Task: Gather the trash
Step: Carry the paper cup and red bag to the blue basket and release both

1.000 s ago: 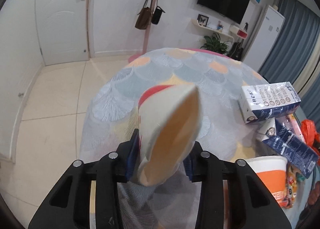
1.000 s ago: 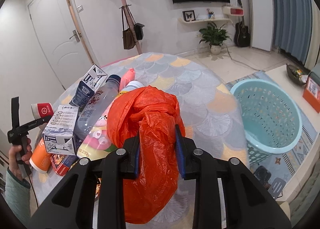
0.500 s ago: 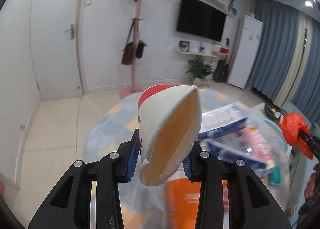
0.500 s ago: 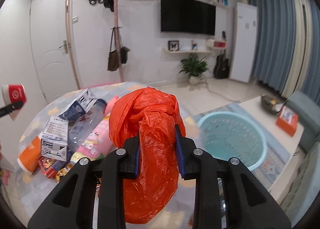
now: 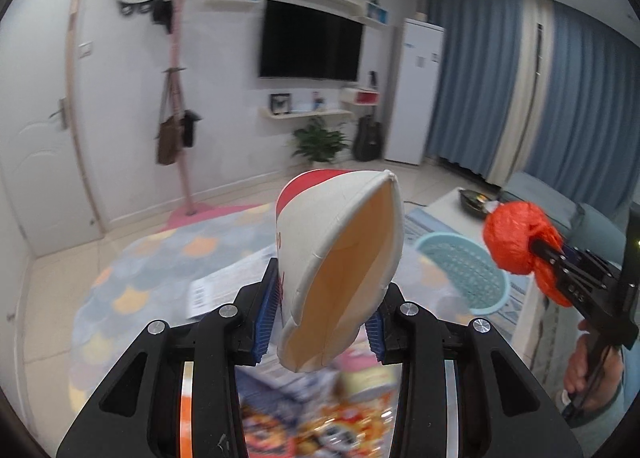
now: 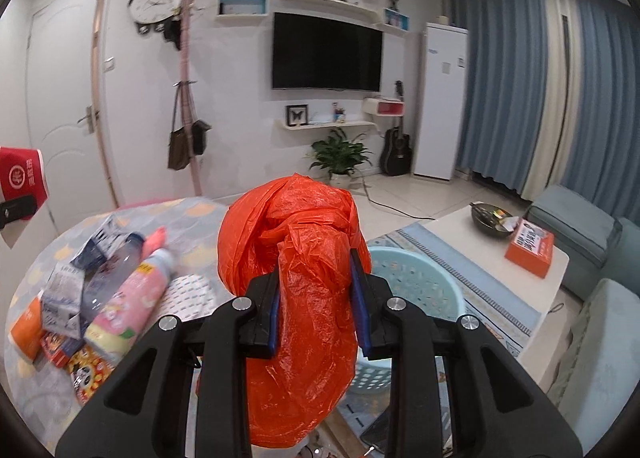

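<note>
While the left wrist view looks out over the round table with the scale-pattern cloth [image 5: 168,258], the left gripper [image 5: 320,314] is squeezing a squashed white paper cup with a red band [image 5: 340,258] between its blue pads, held up above the blurry pile of wrappers near the bottom. Far to the right sits the light blue plastic laundry basket [image 5: 468,274] on the floor, and the right gripper [image 5: 556,258] shows there too, clamped on a crumpled orange plastic bag [image 5: 516,238].

From the right wrist view, the right gripper [image 6: 316,306] is pinching that orange plastic bag [image 6: 296,266] tight, and the basket [image 6: 416,278] lies just behind it. Boxes, a pink bottle [image 6: 132,298] and packets lie on the table at the left.

I think both pieces of trash are being carried to the basket. Next, each one needs to get over the basket's mouth, and then the pads let go.
</note>
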The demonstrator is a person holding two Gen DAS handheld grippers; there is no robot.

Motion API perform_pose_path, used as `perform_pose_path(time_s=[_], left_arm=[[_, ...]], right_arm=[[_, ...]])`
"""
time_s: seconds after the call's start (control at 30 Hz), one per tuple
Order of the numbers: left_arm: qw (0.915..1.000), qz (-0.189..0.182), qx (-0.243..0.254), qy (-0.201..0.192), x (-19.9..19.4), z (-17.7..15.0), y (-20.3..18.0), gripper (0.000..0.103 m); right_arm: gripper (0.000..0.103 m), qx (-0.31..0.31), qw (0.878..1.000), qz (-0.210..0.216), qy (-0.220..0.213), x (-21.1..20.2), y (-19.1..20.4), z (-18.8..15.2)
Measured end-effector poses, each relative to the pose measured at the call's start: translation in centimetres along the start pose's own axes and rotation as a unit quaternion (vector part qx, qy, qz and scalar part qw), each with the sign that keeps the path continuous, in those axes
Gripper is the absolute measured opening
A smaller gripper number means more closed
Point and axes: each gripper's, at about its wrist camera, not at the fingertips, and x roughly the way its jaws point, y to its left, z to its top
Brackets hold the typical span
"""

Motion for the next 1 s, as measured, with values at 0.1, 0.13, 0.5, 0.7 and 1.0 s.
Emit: perform_pose_path(time_s=[0.1, 0.13, 0.5, 0.7, 1.0], left_arm=[[0.9998, -0.015, 0.014, 0.001, 1.2, 0.5, -2.5, 0.036], [0.9996, -0.021, 0.017, 0.003, 1.6, 0.6, -3.1, 0.036], [0.9949, -0.078, 0.053, 0.035, 8.2, 3.2, -11.3, 0.036], [0.9904, -0.111, 0.044, 0.070, 14.0, 4.1, -15.4, 0.036], [0.9807, -0.125, 0.039, 0.146, 23.2, 2.3, -19.3, 0.036]], right_arm=[[0.025, 0.014, 1.000, -0.014, -0.003, 0.3, -2.5, 0.5], [0.025, 0.018, 1.000, -0.020, -0.003, 0.5, -3.3, 0.6], [0.025, 0.070, 0.995, -0.054, 0.039, 7.2, -10.5, -0.4], [0.026, 0.122, 0.986, -0.050, 0.101, 14.1, -14.2, -2.4], [0.040, 0.163, 0.968, -0.052, 0.184, 20.3, -16.7, -6.2]])
